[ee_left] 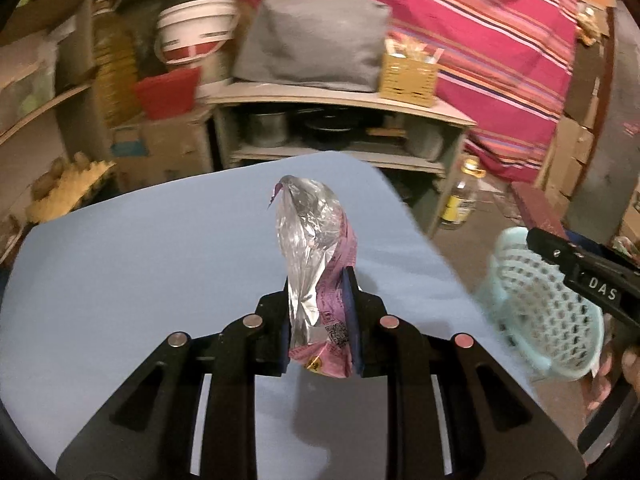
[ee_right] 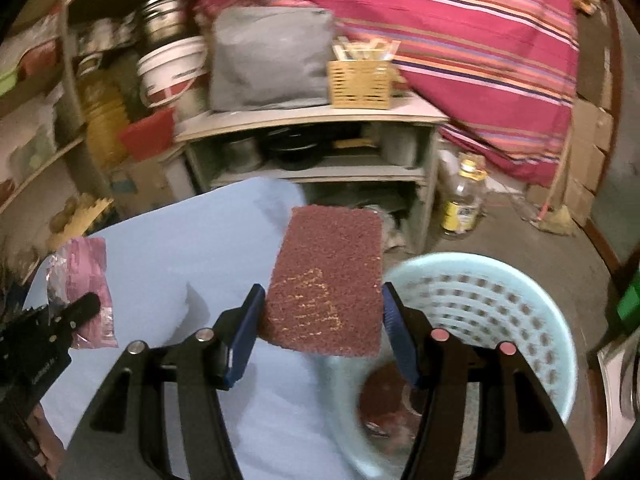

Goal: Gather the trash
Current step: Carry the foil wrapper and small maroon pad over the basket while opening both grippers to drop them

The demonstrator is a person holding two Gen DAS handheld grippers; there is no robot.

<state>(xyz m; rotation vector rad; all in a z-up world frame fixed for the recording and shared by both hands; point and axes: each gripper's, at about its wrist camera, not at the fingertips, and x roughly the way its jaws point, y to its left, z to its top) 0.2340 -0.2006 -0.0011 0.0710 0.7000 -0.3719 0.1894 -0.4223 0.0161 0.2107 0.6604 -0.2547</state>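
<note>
My left gripper (ee_left: pixel 320 304) is shut on a pink snack wrapper with a silver foil inside (ee_left: pixel 316 264), held upright above the light blue table (ee_left: pixel 140 260). The wrapper also shows in the right wrist view (ee_right: pixel 80 280), with the left gripper (ee_right: pixel 72 316) at the far left. My right gripper (ee_right: pixel 322 312) is shut on a worn maroon scouring pad (ee_right: pixel 326 280), held at the table's right edge beside the pale blue perforated basket (ee_right: pixel 500 308). The basket (ee_left: pixel 540 312) holds some dark trash at its bottom. The right gripper (ee_left: pixel 580 276) shows at the right of the left wrist view.
A low shelf unit (ee_right: pixel 320 120) with pots, a grey bag (ee_right: pixel 272 60) and a yellow wicker box (ee_right: pixel 360 80) stands behind the table. An oil bottle (ee_right: pixel 464 204) stands on the floor. A striped red cloth (ee_right: pixel 460 20) hangs at the back right.
</note>
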